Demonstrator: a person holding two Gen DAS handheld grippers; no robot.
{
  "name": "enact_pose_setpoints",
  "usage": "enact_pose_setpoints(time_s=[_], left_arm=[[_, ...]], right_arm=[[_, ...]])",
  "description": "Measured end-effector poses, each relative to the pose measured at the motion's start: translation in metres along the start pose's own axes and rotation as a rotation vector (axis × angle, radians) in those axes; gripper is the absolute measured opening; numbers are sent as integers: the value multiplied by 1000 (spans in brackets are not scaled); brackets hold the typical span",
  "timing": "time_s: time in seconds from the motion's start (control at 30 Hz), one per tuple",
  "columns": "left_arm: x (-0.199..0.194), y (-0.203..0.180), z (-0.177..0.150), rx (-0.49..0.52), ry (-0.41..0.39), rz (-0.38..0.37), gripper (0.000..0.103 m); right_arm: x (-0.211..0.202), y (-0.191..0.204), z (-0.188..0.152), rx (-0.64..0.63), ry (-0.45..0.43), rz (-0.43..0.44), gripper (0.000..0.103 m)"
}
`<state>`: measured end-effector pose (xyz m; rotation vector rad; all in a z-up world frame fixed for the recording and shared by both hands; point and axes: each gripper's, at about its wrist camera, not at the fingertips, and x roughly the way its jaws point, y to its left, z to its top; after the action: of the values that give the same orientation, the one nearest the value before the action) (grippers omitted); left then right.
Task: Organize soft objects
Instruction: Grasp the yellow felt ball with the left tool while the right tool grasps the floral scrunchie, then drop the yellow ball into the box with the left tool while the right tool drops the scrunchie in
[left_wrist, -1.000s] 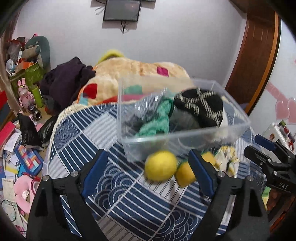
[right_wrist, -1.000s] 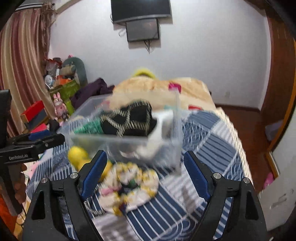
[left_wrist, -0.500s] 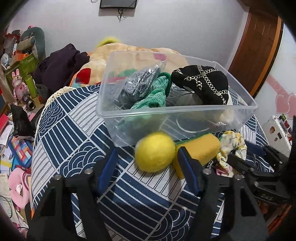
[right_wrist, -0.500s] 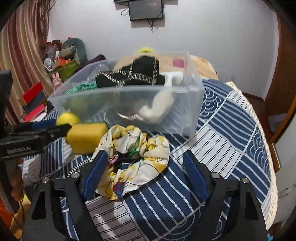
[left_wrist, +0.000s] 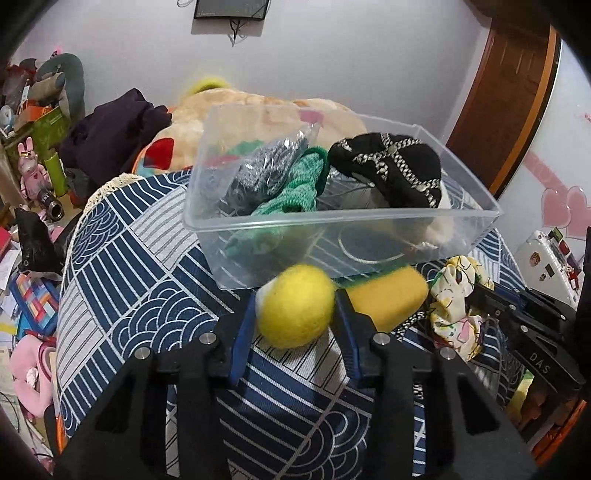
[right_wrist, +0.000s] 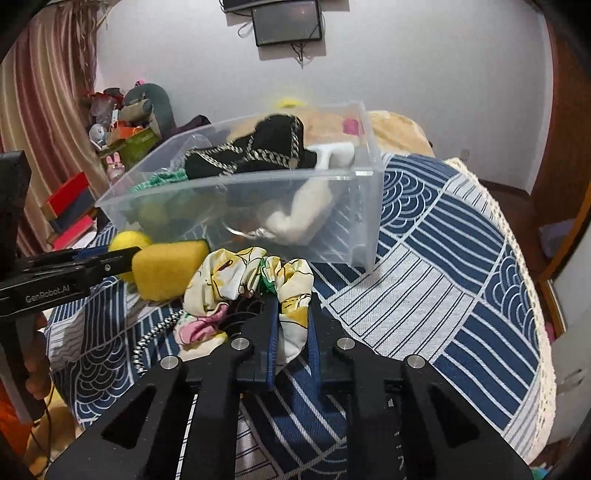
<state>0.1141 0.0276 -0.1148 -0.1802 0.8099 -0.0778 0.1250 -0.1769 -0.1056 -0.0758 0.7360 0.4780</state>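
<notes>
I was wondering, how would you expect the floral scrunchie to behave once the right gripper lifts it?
The floral scrunchie looks like loose gathered fabric, so it will probably droop from the right gripper, whose fingers pinch only one fold. It seems light and unlikely to slip or roll. It lies against the yellow sponge, which it might nudge.

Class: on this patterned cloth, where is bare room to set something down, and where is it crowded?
Free: the cloth right of the bin, out to the lace edge; also left of the bin. Crowded: the bin's front, where ball, sponge and scrunchie sit.
</notes>
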Motion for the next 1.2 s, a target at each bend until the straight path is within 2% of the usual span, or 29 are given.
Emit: enact_pose_setpoints(time_s=[0.23,0.47,0.63,0.77,0.9,1.2], left_arm=[[-29,-3,8,7,-60,-25,42],[-60,-16,32,48,-164,-30,42],[-68,-13,49,49,-204,-26,42],[-59,-10,57,42,-185,-50,42],[-43,-12,61,39,-135,-88,42],[4,-14,73,49,-60,-40,42]], right_arm=[[-29,-2,9,-8,-83,13,13],[-52,12,34,-29,-190,18,13],[-51,17,52,-26,-245,13,13],[-43,17,68,-27,-269,2,13],[-27,19,80,-26,-258,-10,13],[12,20,92,-8,-180,-39,13]])
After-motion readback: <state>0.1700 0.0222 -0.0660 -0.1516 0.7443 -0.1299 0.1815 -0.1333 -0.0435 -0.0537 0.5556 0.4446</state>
